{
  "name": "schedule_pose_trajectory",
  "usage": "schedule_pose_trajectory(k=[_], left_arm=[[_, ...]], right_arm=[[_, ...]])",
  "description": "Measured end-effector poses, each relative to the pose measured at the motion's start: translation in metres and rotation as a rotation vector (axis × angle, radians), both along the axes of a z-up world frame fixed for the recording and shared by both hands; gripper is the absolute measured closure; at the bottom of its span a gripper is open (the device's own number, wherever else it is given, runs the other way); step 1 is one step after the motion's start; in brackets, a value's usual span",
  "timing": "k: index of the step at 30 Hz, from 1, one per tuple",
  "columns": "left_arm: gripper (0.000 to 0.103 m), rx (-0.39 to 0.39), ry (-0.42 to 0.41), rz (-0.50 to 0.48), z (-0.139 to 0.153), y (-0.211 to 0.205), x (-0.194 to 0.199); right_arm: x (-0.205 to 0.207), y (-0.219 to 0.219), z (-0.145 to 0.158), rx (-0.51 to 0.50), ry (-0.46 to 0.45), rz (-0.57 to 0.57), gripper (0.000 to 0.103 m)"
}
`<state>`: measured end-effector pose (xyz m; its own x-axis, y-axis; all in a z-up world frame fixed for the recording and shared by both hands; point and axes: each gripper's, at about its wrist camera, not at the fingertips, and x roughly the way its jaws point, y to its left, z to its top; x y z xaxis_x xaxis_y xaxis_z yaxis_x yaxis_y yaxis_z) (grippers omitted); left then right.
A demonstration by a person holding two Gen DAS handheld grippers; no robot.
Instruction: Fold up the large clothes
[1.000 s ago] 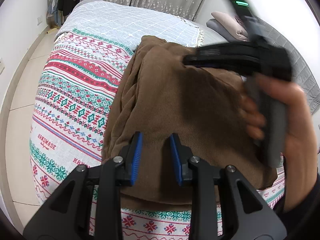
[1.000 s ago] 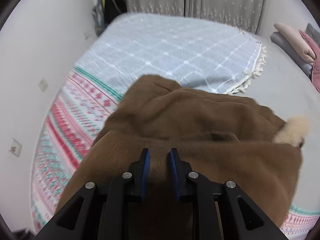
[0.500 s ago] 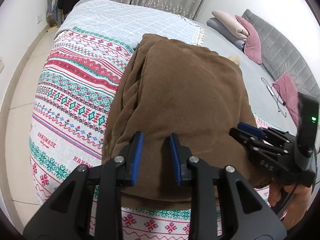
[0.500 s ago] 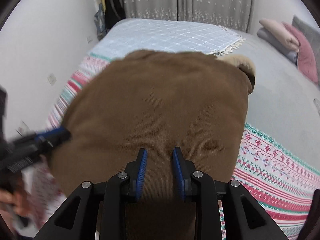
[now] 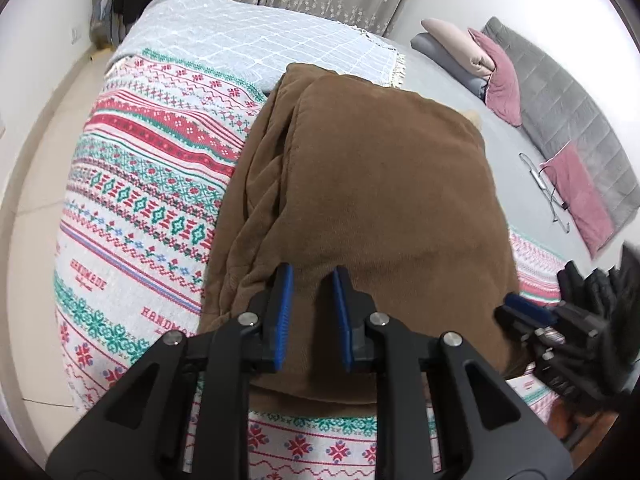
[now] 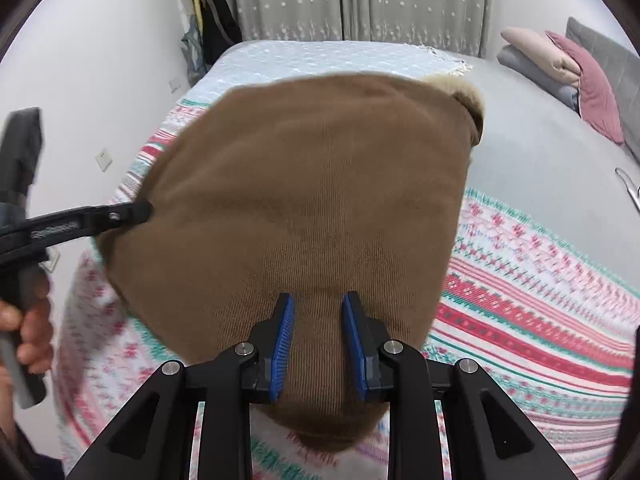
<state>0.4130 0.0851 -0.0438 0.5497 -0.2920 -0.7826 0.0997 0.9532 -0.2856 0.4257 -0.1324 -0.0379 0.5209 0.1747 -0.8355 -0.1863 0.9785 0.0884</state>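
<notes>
A tiled floor (image 5: 28,184) and white wall flank the bed (image 5: 500,152). Its patterned blanket (image 5: 152,184) carries the folded brown garment (image 5: 380,200); grey pillows (image 5: 452,44) lie rightward. The left tool (image 5: 312,276) is closing, nothing pinched; the right tool (image 6: 317,304) is closing too, unclenched above the garment.

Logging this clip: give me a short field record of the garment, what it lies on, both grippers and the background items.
garment: brown coat, folded into a thick bundle, pale fur trim at its far corner
surface: patterned blanket on the bed
left gripper: jaws closing, pads over the near part of the coat, nothing pinched
right gripper: jaws closing, pads above the coat, nothing pinched
background: pillows near the headboard, cable on the grey sheet, curtain
</notes>
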Motion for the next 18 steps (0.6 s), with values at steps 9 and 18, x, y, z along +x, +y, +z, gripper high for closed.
schedule_pose_trajectory(k=[9,18], left_arm=[[0.085,-0.043,0.015,-0.001,-0.001,0.008,0.000],[0.085,-0.236,0.057,0.002,0.013,0.051,-0.015]], right_arm=[[-0.026,0.009,-0.002,-0.086,-0.054,-0.037,0.078],[-0.033,0.018,0.002,-0.154,-0.081,-0.096,0.078]])
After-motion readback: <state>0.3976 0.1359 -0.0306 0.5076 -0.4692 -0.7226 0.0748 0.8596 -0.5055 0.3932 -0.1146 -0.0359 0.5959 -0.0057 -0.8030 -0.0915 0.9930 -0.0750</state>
